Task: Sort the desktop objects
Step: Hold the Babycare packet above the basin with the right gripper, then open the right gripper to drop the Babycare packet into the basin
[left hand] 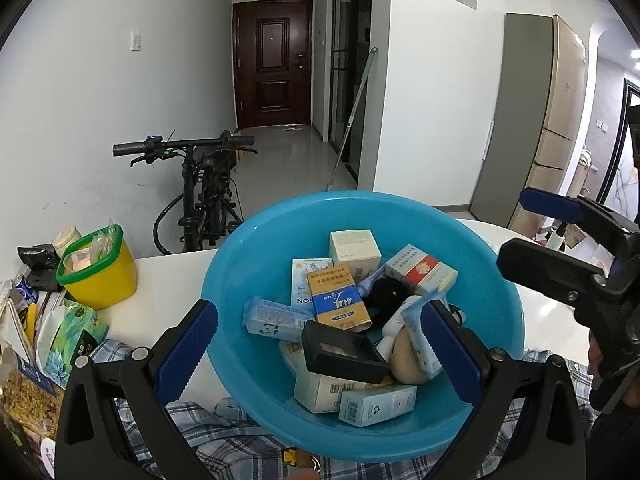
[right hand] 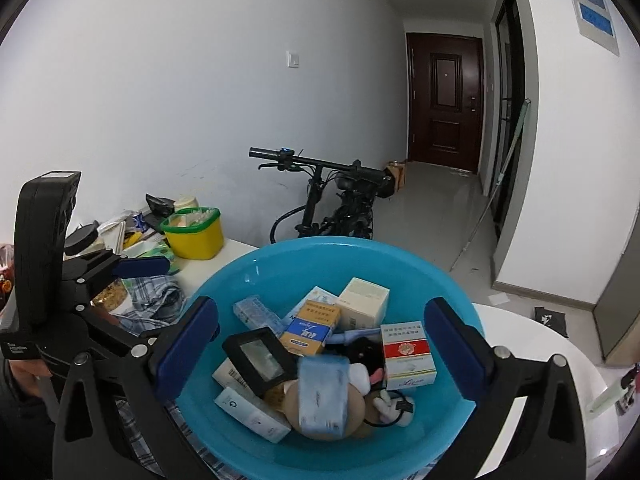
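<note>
Clutter on the left is what's left to sort: yellow tub (left hand: 98, 270), snack bags (left hand: 24, 376). Left gripper (left hand: 316, 356) and right gripper (right hand: 320, 350) both hang released over the blue basin (left hand: 496, 300); light-blue pack (right hand: 322, 394) sits inside. Next: grab another item.
</note>
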{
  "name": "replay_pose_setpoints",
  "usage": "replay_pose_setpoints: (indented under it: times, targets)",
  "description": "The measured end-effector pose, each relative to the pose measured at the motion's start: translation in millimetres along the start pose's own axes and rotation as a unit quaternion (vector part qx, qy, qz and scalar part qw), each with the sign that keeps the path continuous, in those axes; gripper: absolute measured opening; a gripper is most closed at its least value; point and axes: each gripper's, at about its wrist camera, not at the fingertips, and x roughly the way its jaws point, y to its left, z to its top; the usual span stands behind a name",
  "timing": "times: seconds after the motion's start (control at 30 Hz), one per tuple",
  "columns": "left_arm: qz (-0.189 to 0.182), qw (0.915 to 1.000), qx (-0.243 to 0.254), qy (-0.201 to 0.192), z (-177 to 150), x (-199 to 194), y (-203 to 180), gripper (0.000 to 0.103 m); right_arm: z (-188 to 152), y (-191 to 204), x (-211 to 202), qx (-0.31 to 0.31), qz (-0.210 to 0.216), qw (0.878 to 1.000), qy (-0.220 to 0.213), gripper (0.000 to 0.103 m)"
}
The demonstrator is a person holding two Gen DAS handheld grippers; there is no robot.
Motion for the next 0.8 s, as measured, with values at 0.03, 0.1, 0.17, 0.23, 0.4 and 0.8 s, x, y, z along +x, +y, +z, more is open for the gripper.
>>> replay_pose_setpoints:
  times: [0.03, 0.1, 0.17, 0.23, 0.4, 0.8]
  targets:
    - [0.0, 1.0, 0.002, 0.0, 0, 0, -1, 0.103, 0, 1, 1, -0.002, -0.001, 1.0, 0.002, 0.103]
    - [0.006, 1.0, 0.006, -0.001, 0, 0, -3, 0.103, 0, 2, 3, -0.004, -0.001, 1.0, 0.005, 0.103]
    - [0.008, 0.9999, 0.009, -0.001, 0, 0, -4, 0.103, -1, 3, 4, -0.006, 0.001, 1.0, 0.006, 0.103]
    - [0.008, 0.9999, 0.009, -0.001, 0, 0, -4, 0.103, -1, 3, 3, -0.007, 0.0, 1.0, 0.007, 0.103]
    - [0.008, 0.9999, 0.009, -0.002, 0, 0, -3, 0.103, -3, 1, 4, -0.006, -0.002, 1.0, 0.01, 0.103]
    - [-0.002, 0.9999, 0.008, -0.009, 5, -8, 0, 0.103, 5, 13, -27, -0.001, 0.001, 1.0, -0.011, 0.103]
